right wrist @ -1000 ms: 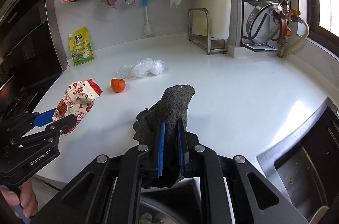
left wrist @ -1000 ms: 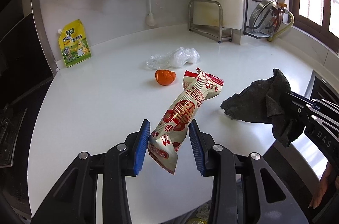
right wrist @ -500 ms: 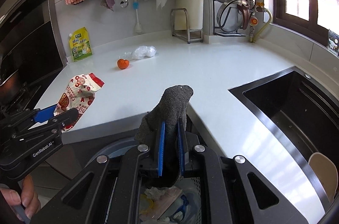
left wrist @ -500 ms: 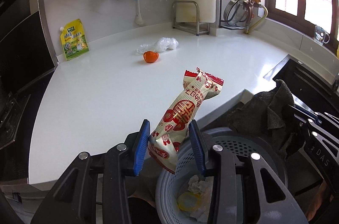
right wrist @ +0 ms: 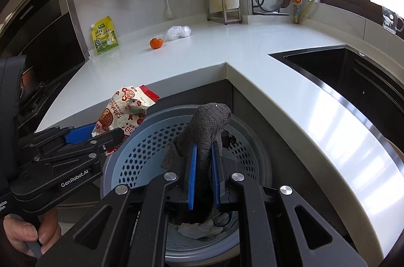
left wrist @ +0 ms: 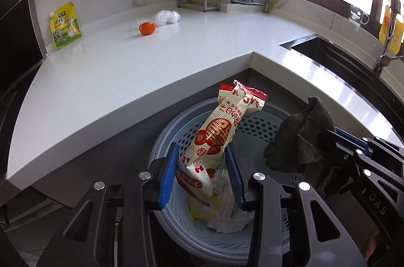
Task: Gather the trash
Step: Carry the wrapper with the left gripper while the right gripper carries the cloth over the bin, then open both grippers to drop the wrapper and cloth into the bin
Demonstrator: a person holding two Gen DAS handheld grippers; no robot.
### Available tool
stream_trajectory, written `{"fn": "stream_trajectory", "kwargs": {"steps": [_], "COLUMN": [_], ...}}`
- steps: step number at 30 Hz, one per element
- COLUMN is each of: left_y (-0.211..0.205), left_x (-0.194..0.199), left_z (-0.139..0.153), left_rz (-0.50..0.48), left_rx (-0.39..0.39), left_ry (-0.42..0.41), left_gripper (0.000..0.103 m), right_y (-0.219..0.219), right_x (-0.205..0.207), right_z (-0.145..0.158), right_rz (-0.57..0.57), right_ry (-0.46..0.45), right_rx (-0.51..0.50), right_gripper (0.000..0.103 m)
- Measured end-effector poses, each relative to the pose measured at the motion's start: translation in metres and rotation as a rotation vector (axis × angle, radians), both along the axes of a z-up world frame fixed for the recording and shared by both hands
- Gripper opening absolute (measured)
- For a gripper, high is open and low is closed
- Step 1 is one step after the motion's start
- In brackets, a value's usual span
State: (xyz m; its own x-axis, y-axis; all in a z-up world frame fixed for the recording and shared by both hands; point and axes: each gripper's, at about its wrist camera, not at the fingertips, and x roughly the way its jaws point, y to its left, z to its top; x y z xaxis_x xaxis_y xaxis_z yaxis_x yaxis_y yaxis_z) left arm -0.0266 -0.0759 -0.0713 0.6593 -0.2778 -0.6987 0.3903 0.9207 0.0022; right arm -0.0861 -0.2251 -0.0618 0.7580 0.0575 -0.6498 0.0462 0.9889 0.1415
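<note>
- Worktop (left wrist: pixel 121 70): white, L-shaped; its inner corner edge is seen just above the bin, with broad bare surface between that edge and the back wall.
- Sink (right wrist: pixel 353 80): dark basin sunk into the right run.
- Trash bin (left wrist: pixel 176 229): blue perforated basket below the corner, mouth open, crumpled paper inside.
- Left tongs (left wrist: pixel 202 173): part-open jaws clamped on a red-and-cream snack wrapper (left wrist: pixel 219 130), held tilted over the bin.
- Right tongs (right wrist: pixel 203 176): nearly closed, gripping a dark grey cloth (right wrist: pixel 207 125) above the bin.
- Orange (left wrist: pixel 146 28) and crumpled clear plastic (left wrist: pixel 166 17): touching, near the wall.
</note>
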Motion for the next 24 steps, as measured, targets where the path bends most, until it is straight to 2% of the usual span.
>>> {"fn": "stream_trajectory", "kwargs": {"steps": [16,24], "left_y": [-0.001,0.001], "left_x": [0.01,0.013], "left_z": [-0.028,-0.028], "left_rz": [-0.007,0.006], "left_rx": [0.026,0.025], "left_ry": [0.09,0.093], "left_gripper": [0.039,0.043], "right_y": [-0.003,-0.009], "right_x": [0.012,0.018], "right_z": [-0.034,-0.039], "right_rz": [0.01,-0.002], "right_ry": [0.083,0.104], "right_rx": [0.035,0.055], "right_gripper": [0.011,0.011]}}
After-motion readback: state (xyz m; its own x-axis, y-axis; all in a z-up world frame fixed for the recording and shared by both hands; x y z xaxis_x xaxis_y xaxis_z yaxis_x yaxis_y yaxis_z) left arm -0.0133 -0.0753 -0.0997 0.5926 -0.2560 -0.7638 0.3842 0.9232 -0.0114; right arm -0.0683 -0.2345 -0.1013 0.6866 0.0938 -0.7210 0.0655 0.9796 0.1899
